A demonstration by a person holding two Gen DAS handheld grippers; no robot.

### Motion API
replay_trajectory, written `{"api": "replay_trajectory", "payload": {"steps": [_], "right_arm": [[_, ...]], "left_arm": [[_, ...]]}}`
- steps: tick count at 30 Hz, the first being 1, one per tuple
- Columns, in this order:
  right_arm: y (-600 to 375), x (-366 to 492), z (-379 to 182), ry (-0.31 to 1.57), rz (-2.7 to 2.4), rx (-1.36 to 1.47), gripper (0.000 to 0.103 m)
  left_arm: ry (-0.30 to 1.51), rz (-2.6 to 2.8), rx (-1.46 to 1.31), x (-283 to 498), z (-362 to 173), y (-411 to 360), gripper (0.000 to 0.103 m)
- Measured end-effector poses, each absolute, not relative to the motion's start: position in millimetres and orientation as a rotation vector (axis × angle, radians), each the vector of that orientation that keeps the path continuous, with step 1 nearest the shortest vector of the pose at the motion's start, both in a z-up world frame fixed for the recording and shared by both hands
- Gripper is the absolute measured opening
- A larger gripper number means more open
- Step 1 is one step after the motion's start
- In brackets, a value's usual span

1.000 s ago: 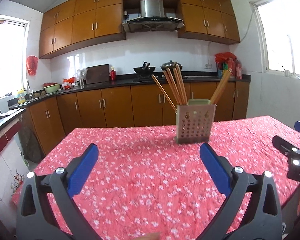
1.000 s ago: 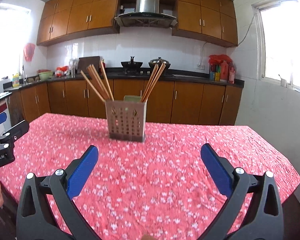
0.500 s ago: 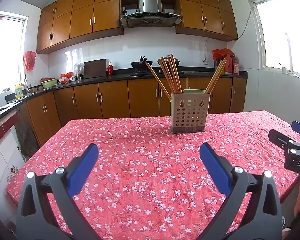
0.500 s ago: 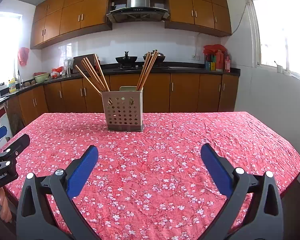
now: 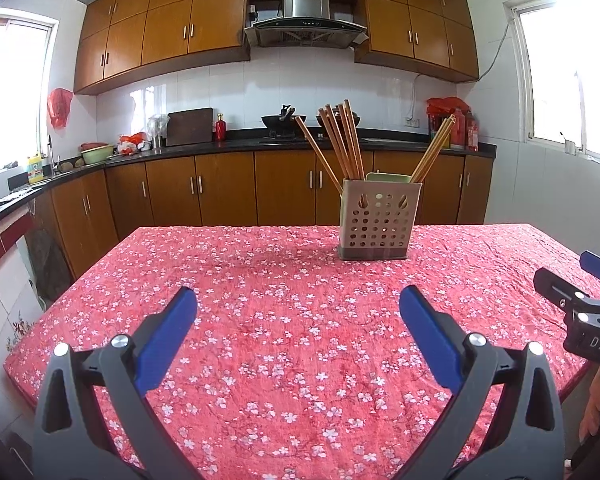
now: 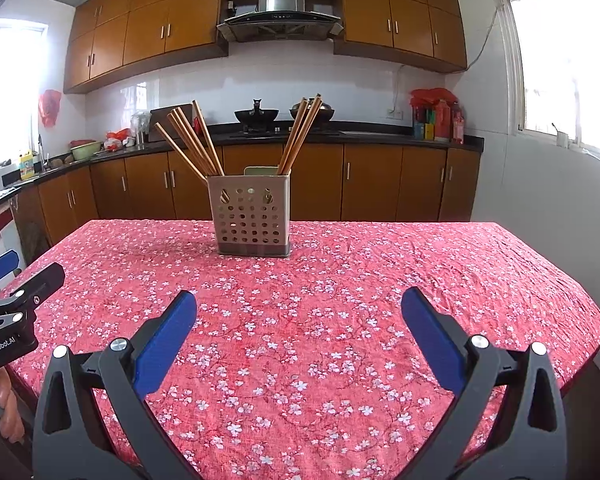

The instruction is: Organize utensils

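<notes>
Two grippers are hovering over my tablecloth (image 5: 284, 320): left gripper (image 5: 296, 320) and right gripper (image 6: 298, 322) both gaping wide, gripping nothing. The utensil holder (image 6: 253, 216) is standing mid-table, chopsticks (image 6: 196, 140) apparently split between compartments.

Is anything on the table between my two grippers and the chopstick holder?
Nothing visible. Only bare floral tablecloth lies between the open right gripper and the holder, and likewise ahead of the open left gripper. The chopsticks stand in the holder.
</notes>
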State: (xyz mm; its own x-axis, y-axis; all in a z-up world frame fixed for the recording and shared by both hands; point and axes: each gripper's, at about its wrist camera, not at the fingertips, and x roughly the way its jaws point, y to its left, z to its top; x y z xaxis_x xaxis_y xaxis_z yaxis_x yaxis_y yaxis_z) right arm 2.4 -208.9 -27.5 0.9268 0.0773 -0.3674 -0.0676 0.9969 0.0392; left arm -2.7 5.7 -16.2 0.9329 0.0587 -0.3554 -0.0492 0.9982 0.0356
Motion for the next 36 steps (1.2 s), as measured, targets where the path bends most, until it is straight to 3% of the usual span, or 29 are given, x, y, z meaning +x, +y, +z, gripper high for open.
{"api": "replay_trajectory", "payload": {"steps": [36], "right_arm": [[-211.7, 2.9, -26.9, 0.383, 0.077, 0.037, 0.101]], "left_arm": [[0.368, 0.051, 0.023, -2.0, -15.9, 3.8, 0.099]]}}
